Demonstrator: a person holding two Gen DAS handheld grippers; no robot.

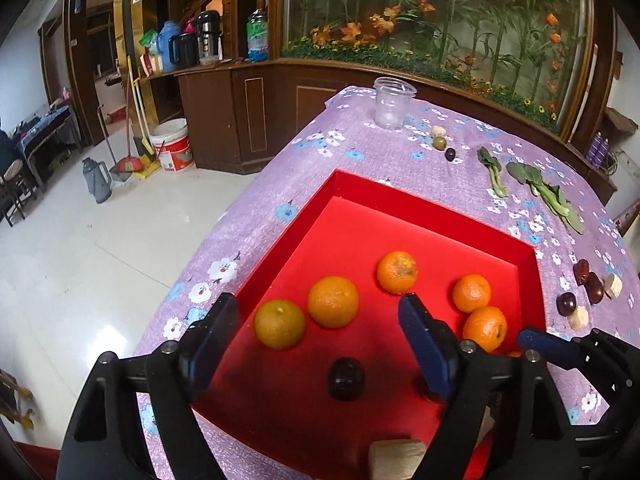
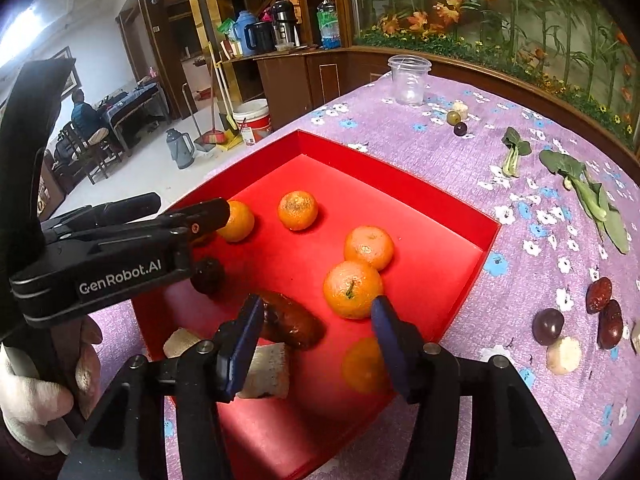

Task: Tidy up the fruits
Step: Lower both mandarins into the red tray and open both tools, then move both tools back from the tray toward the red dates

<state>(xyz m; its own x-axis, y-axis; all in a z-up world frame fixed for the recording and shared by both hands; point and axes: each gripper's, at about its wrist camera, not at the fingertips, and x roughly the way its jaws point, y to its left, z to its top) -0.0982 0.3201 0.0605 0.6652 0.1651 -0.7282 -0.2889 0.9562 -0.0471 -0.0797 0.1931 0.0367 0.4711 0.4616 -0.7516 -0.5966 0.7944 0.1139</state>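
A red box (image 1: 436, 208) (image 2: 400, 184) sits on the purple floral tablecloth. It holds several oranges (image 1: 333, 301) (image 2: 353, 289), a dark round fruit (image 1: 346, 379) (image 2: 207, 275), a brown date (image 2: 292, 324) and pale chunks (image 2: 268, 372). My left gripper (image 1: 320, 320) is open and empty above the box, over two oranges; it shows at the left of the right wrist view (image 2: 192, 216). My right gripper (image 2: 316, 320) is open and empty above the box's near side, the date and an orange between its fingers; its fingertip (image 1: 536, 340) shows in the left wrist view.
On the cloth right of the box lie dark plums (image 2: 548, 326), red dates (image 2: 599, 295) and pale chunks (image 2: 564, 354). Green leaves (image 2: 592, 196), small fruits (image 2: 460, 128) and a clear plastic cup (image 2: 409, 79) stand farther back. The table edge drops to the floor at left.
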